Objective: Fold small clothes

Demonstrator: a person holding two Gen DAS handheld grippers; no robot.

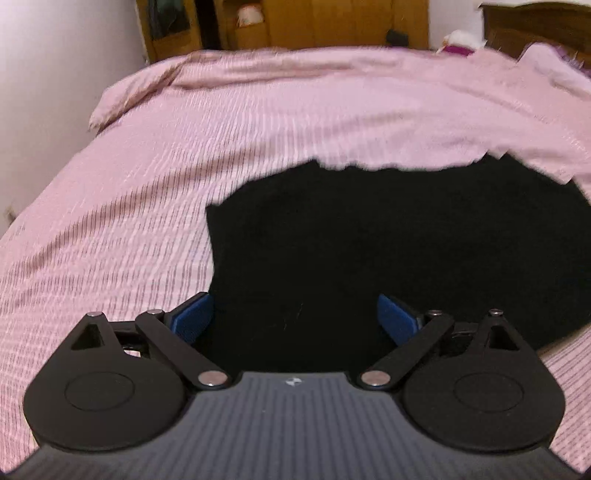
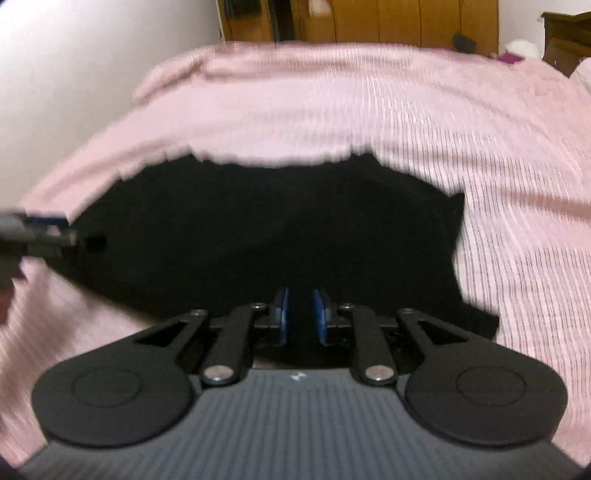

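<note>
A black garment lies spread flat on the pink striped bedspread. My left gripper is open wide, its blue pads apart, low over the garment's near left edge. In the right wrist view the same black garment fills the middle. My right gripper has its blue pads close together with a narrow gap over the garment's near edge; I cannot tell whether cloth is between them. The left gripper shows at the far left of that view, at the garment's left edge.
The bedspread covers the whole bed. A white wall runs along the left side. Wooden wardrobes stand behind the bed. A dark headboard and pillows are at the far right.
</note>
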